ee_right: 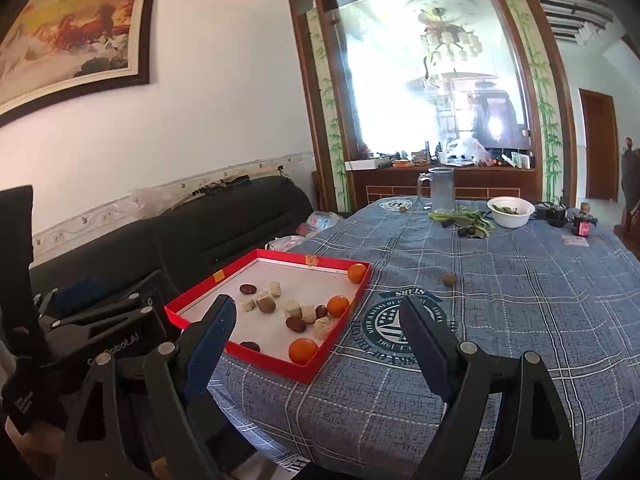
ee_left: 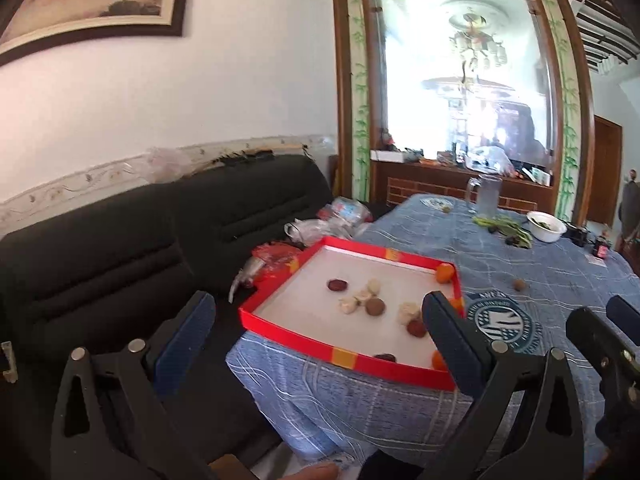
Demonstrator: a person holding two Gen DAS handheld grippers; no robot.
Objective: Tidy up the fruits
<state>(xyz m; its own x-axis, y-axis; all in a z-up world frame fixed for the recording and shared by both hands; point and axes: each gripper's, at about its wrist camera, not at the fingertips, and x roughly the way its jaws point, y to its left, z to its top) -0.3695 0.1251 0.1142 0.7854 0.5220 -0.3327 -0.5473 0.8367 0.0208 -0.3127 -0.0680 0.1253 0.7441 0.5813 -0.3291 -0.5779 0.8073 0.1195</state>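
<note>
Left wrist view: the left gripper (ee_left: 320, 332) hangs above the near edge of the bench (ee_left: 560, 288), which is covered with a blue checked cloth. Its fingers (ee_left: 456, 340) are spread wide and grasp nothing. The shallow red cardboard tray with a white floor (ee_left: 344, 354) sits at centre frame on the bench corner. It holds brown round fruits, pale chunks and small orange citrus fruits (ee_left: 445, 273) along its right wall. One small brown round fruit (ee_left: 519, 284) lies loose on the cloth, right of the tray and apart from it.

Right wrist view: the right gripper (ee_right: 320, 344) hovers near the bench edge, fingers (ee_right: 424, 344) released and empty. The tray appears left of centre; the loose fruit lies right of centre, beyond the fingertips.

Judgement: the step in hand is the approach to the loose fruit. The next move calls for the right gripper to advance, straddle the fruit and close gently, since a round fruit may roll.
</note>
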